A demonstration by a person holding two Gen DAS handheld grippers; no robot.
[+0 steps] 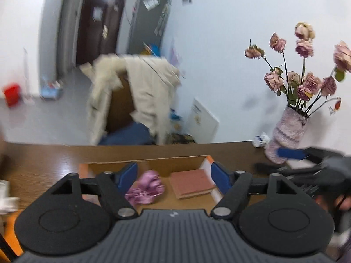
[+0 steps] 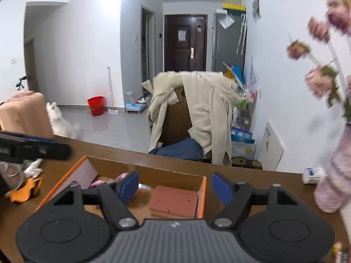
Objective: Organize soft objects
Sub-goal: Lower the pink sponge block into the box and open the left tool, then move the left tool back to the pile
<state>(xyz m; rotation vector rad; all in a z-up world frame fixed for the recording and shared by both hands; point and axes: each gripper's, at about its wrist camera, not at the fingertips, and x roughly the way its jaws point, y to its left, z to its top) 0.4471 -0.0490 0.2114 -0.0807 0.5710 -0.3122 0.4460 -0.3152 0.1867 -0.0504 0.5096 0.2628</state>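
Hovering both tongs over the orange-edged cardboard box [image 2: 203,195] on the brown wooden table [image 1: 43,164].
My left tongs [image 1: 174,178] and right tongs [image 2: 175,189] gape wide, empty; inside lie a crumpled pink cloth [image 1: 145,188] and a reddish-brown sponge pad [image 2: 174,201].

Both wrist views face the chair [image 1: 133,96], sharing the box [image 2: 203,195], somewhat blurred.

No readable text anywhere. Paper on door [image 2: 181,35], wall notice [image 2: 256,8], white panel's label [image 2: 268,141] and small blue-white box [image 2: 312,175] on counter [image 2: 252,182] carry print, all too blurred or small to read.
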